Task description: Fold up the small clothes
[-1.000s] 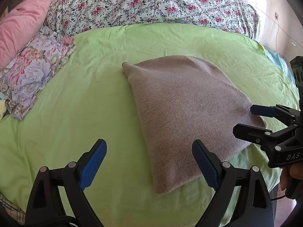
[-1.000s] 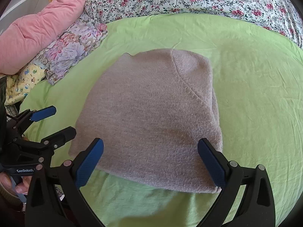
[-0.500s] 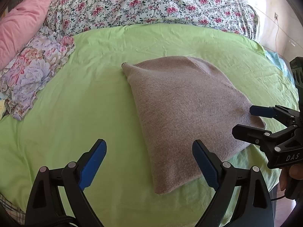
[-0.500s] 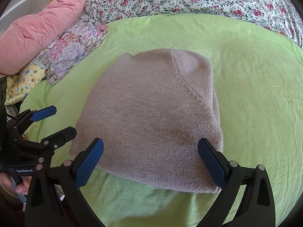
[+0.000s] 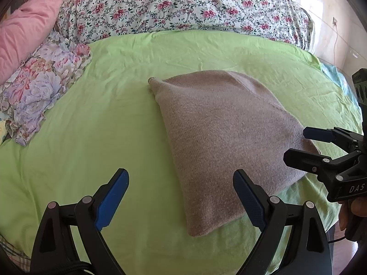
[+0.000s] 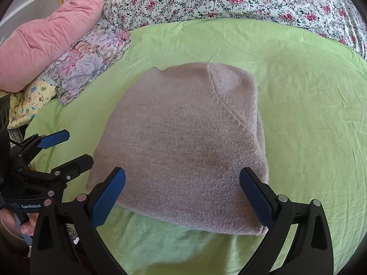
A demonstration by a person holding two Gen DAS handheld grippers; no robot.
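A folded grey-brown knit garment (image 5: 224,137) lies flat on the green sheet (image 5: 91,137); it also shows in the right wrist view (image 6: 188,142). My left gripper (image 5: 181,197) is open and empty, hovering over the sheet at the garment's near left edge. My right gripper (image 6: 182,194) is open and empty above the garment's near edge. The right gripper also shows at the right of the left wrist view (image 5: 298,144), and the left gripper at the left of the right wrist view (image 6: 68,149). Neither touches the garment.
A floral quilt (image 5: 183,2) lies across the back of the bed. A pink duvet (image 6: 50,32) and a folded flowered cloth (image 6: 89,59) lie at the left. A patterned yellow cloth (image 6: 29,100) lies beside them. The bed's near edge is just below the grippers.
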